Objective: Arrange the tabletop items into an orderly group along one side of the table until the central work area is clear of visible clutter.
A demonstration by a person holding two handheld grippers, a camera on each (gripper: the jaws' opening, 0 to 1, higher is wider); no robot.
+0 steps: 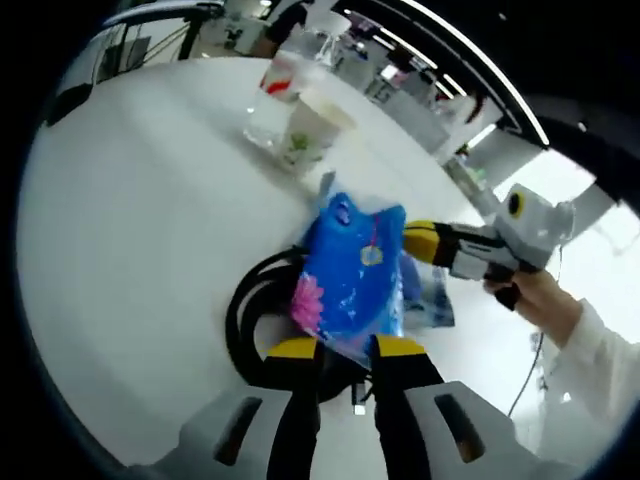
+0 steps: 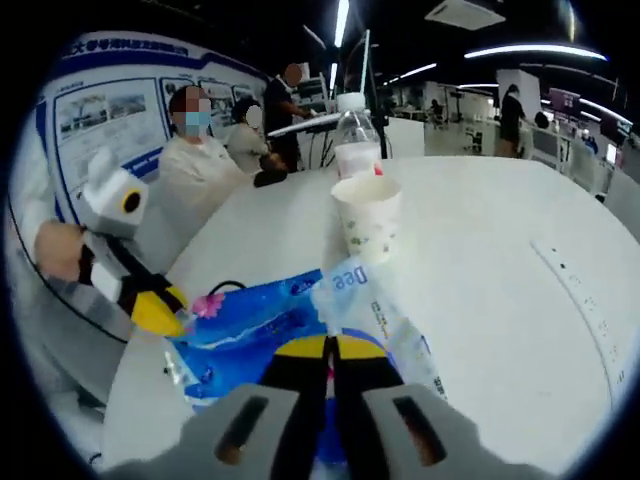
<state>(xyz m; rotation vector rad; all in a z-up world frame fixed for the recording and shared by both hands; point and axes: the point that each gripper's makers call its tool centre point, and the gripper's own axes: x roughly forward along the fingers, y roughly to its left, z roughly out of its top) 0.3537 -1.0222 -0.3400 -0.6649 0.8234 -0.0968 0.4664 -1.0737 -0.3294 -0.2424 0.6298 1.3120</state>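
A blue plastic packet [image 1: 350,270] with a pink flower print hangs just above the white table [image 1: 130,220]. My left gripper [image 1: 345,350] is shut on its near edge, the yellow-tipped jaws pinching the foil. My right gripper [image 1: 420,240] comes in from the right and grips the packet's far side. In the right gripper view the packet [image 2: 260,330] spreads in front of my right gripper [image 2: 331,350], whose jaws are shut on it. The left gripper [image 2: 165,310] holds the flower corner there. A black cable loop [image 1: 240,310] lies under the packet.
A printed paper cup [image 1: 315,125] and a plastic bottle [image 1: 285,80] stand together farther along the table; the cup [image 2: 367,218] and bottle [image 2: 357,135] are straight ahead in the right gripper view. Several people sit and stand beyond the table's edge. A hand [image 1: 540,295] holds the right gripper.
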